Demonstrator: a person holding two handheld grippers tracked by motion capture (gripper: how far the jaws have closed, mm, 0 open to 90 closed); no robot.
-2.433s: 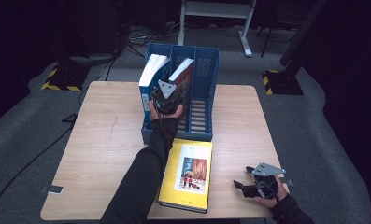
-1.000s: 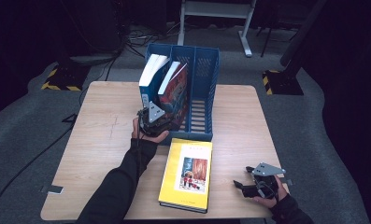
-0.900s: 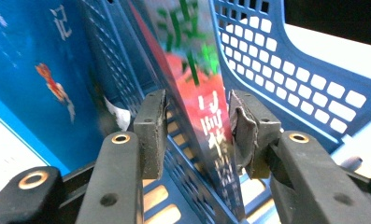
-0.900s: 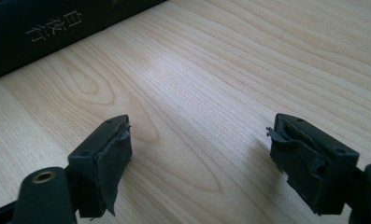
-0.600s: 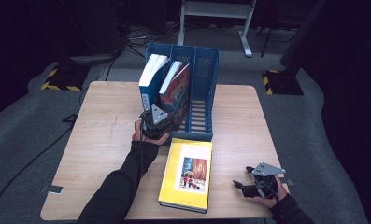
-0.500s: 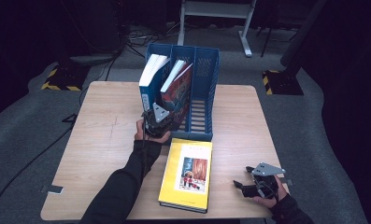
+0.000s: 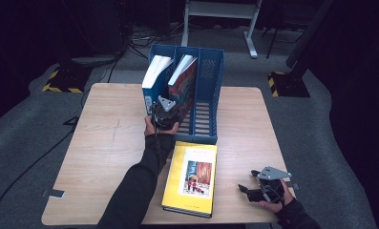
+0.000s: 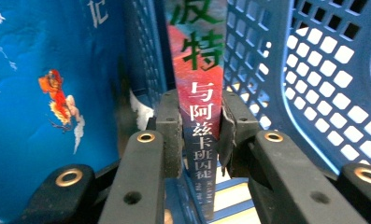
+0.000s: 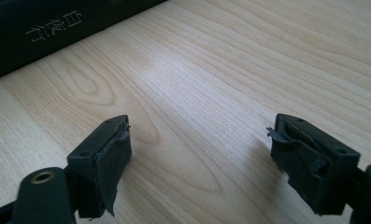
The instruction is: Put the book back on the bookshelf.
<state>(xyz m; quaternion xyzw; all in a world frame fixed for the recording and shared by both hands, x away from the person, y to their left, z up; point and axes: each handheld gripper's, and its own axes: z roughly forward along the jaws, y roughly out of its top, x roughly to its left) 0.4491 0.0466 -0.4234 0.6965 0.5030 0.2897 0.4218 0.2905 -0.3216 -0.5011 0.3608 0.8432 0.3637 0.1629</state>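
the left gripper (image 8: pixel 199 140), jaws just closed onto the spine of the red book (image 8: pixel 198 93), holds it upright in the blue rack's (image 7: pixel 211 95) middle slot, straight ahead on the far side.

Two books (image 7: pixel 170 81) in rack (image 7: pixel 211 90); third (image 7: pixel 191 177) before it.

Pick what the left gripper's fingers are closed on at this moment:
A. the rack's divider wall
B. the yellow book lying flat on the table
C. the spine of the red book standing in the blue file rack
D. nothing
C: in the left gripper view, the left gripper has its fingers pressed on either side of the red book spine, inside the blue file rack.
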